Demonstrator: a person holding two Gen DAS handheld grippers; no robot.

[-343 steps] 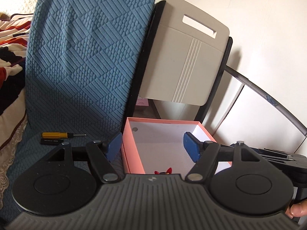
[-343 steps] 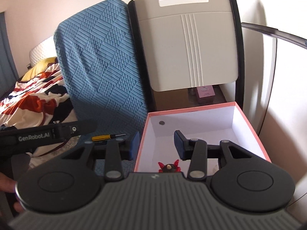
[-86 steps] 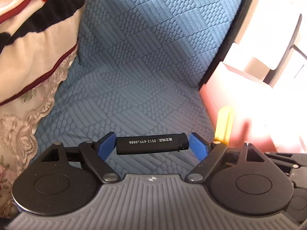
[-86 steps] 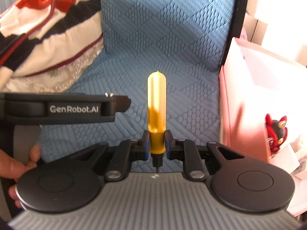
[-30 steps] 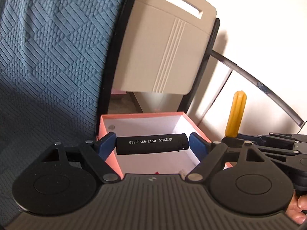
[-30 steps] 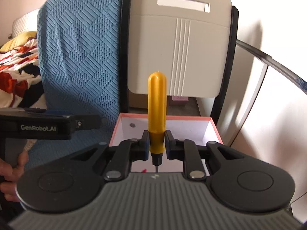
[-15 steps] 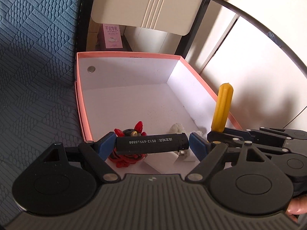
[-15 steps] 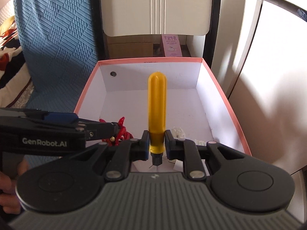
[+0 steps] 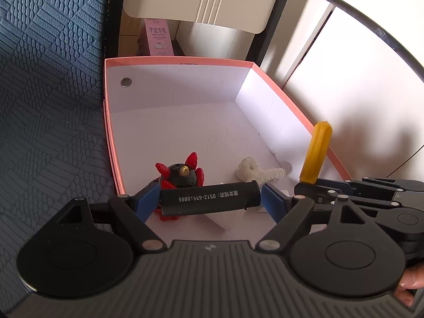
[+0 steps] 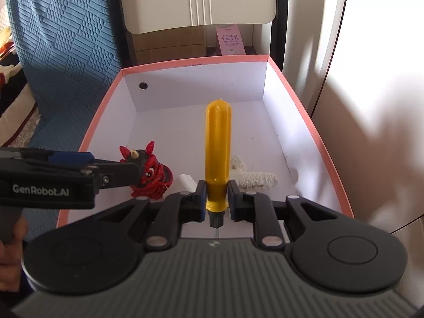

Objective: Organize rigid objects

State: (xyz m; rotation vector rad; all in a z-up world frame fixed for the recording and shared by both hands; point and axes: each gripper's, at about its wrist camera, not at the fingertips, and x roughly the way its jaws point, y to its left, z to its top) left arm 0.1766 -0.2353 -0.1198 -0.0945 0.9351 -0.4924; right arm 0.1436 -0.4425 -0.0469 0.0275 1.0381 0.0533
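Your left gripper [image 9: 210, 201] has its fingers [image 9: 145, 204] pinching a black lighter [image 9: 209, 198] end to end, so it lies crosswise between the blue pads with its white printed digits facing you. It hangs over the near end of the pink box [image 9: 180, 61]. Just beyond those fingers, on the white floor of the box, sit a red and black horned toy [image 9: 182, 176] and, to its right, a fluffy white scrap [image 9: 254, 172].

Your right gripper [image 10: 216, 198] has its fingers [image 10: 199, 197] clamped on the lower end of a yellow screwdriver [image 10: 217, 148]. The handle points straight ahead, away from you, over the box [image 10: 196, 63], and the dark collar and shaft run back between the fingers toward you. The toy [image 10: 149, 172] lies ahead and left of these fingers, the white scrap [image 10: 254, 176] just ahead and right.
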